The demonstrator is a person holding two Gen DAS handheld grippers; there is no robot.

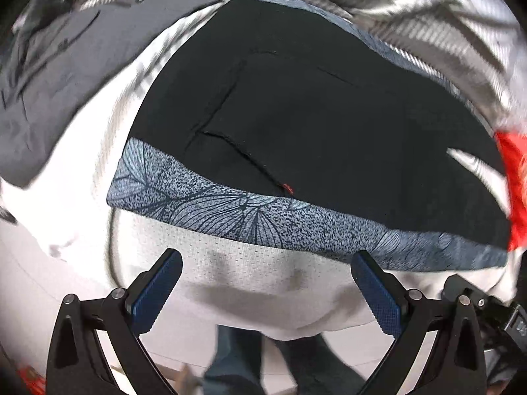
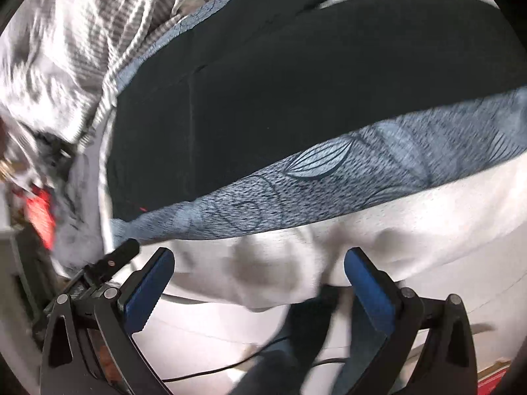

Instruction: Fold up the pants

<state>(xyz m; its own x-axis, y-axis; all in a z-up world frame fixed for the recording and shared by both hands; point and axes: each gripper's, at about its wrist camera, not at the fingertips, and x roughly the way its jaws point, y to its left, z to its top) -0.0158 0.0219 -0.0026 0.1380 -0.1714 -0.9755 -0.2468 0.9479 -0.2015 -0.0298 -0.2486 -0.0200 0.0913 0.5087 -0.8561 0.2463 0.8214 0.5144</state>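
The black pants lie flat on a blue patterned cloth, far from both claws. The left gripper and right gripper are released, holding nothing.

Left gripper and right gripper, black angular linkage arms, silver round pivot screws, blue ridged finger pads
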